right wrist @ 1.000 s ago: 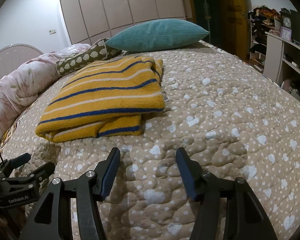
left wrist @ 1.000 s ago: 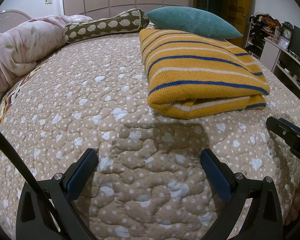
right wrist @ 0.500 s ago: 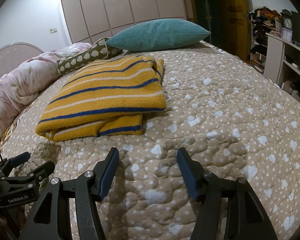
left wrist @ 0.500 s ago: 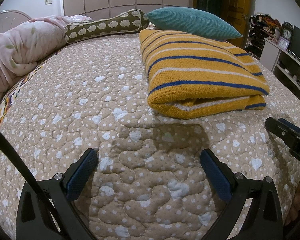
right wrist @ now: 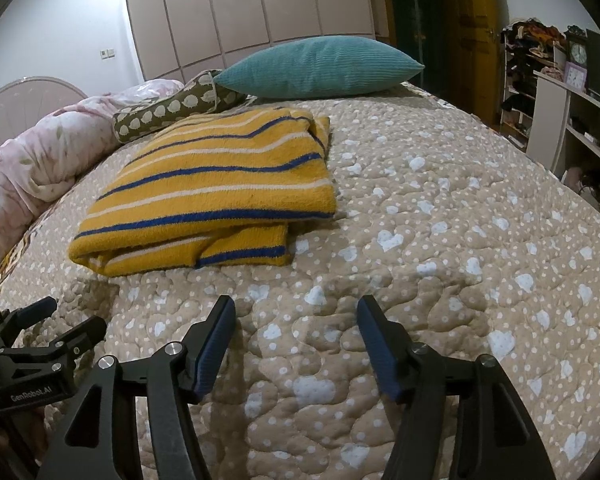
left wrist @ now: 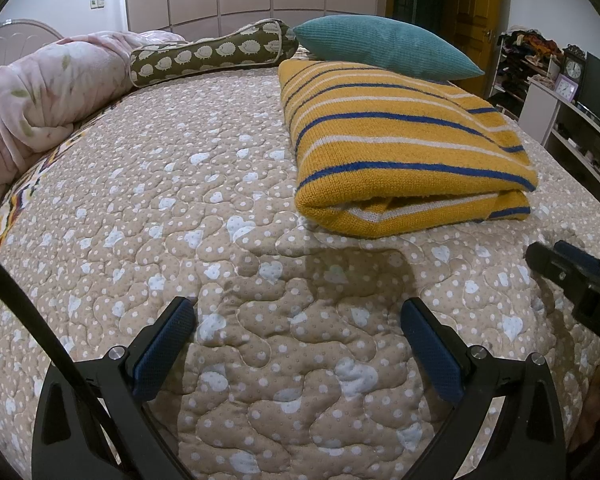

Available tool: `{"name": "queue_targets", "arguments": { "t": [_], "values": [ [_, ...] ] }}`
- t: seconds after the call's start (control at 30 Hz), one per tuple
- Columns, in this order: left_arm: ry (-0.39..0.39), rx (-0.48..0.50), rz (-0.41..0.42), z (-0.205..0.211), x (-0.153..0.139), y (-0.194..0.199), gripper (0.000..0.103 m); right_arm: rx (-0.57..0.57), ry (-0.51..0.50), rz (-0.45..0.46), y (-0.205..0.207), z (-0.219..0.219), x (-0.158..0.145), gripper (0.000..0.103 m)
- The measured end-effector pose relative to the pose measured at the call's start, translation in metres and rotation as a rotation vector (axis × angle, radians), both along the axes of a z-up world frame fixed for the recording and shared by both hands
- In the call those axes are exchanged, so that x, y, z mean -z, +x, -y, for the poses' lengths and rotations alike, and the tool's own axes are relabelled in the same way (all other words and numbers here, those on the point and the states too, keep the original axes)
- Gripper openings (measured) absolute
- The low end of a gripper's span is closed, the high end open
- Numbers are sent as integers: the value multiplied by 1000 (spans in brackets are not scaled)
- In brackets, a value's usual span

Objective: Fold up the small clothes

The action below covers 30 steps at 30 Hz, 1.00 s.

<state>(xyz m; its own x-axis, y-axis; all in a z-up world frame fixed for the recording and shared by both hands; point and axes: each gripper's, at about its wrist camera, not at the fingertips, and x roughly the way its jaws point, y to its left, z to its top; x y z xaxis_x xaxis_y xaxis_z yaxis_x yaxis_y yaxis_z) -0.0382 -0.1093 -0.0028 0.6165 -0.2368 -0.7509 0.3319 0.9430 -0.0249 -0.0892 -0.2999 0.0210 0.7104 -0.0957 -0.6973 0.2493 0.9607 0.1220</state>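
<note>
Sweater [left wrist: 404,140] lay folded on the bed [left wrist: 220,240], near the pillow [left wrist: 380,46]. Both claws, left [left wrist: 300,344] and right [right wrist: 296,344], released, empty. We judged it probably done; tidy the offset lower layer.

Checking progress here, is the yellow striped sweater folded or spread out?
Folded: the yellow striped sweater lies doubled in stacked layers on the quilt.

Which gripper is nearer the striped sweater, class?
Neither clearly; the views suggest about equal distance. The left gripper sits before the sweater, offset to its left. The right gripper sits before it, offset to its right. Both are open, touching nothing.
</note>
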Motion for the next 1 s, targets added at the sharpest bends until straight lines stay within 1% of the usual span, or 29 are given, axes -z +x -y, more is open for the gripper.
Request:
{"name": "queue_targets", "arguments": {
  "t": [0.23, 0.33, 0.4, 0.47, 0.5, 0.57, 0.6, 0.67, 0.7, 0.77, 0.8, 0.83, 0.87, 0.9, 0.93, 0.97, 1.0],
  "values": [
    [-33, 13, 4, -4, -2, -2, 103, 21, -15, -8, -6, -7, 2, 72],
    [-54, 21, 6, -7, -4, -3, 103, 15, 52, -4, -9, 0, 1, 74],
    [-69, 27, 7, -9, -3, -3, 103, 26, 125, -4, -11, 9, -1, 74],
    [-85, 34, 6, -11, -3, -3, 103, 24, 150, -21, -9, 13, -3, 74],
    [-97, 41, 6, -12, -3, -2, 103, 26, 148, -44, -7, 14, -5, 74],
    [-111, 47, 8, -14, -3, -4, 102, 48, 134, -100, -4, 12, -16, 74],
    [-118, 51, 8, -15, -3, -3, 102, 56, 136, -83, -5, 10, -27, 74],
    [-121, 53, 7, -15, -3, -3, 102, 53, 115, -15, -7, 3, -51, 74],
    [-120, 52, 7, -15, -3, -3, 102, 40, 86, 13, -2, -3, -67, 74],
    [-121, 52, 8, -15, -3, -3, 102, -9, 59, 37, 15, -15, -89, 74],
    [-124, 52, 8, -15, -3, -3, 103, -54, 67, 43, 29, -23, -101, 70],
    [-128, 53, 8, -15, -3, -4, 103, -113, 97, 50, 46, -30, -111, 58],
    [-132, 53, 8, -16, -3, -3, 103, -157, 119, 51, 59, -37, -116, 50],
    [-135, 53, 7, -15, -3, -3, 103, -199, 130, 43, 78, -45, -120, 40],
    [-136, 53, 7, -15, -3, -2, 103, -224, 126, 29, 98, -53, -122, 34],
    [-136, 52, 8, -15, -3, -3, 103, -241, 128, 23, 113, -59, -122, 32],
    [-136, 52, 8, -15, -4, -2, 103, -269, 155, 7, 133, -65, -119, 31]
  ]
}}
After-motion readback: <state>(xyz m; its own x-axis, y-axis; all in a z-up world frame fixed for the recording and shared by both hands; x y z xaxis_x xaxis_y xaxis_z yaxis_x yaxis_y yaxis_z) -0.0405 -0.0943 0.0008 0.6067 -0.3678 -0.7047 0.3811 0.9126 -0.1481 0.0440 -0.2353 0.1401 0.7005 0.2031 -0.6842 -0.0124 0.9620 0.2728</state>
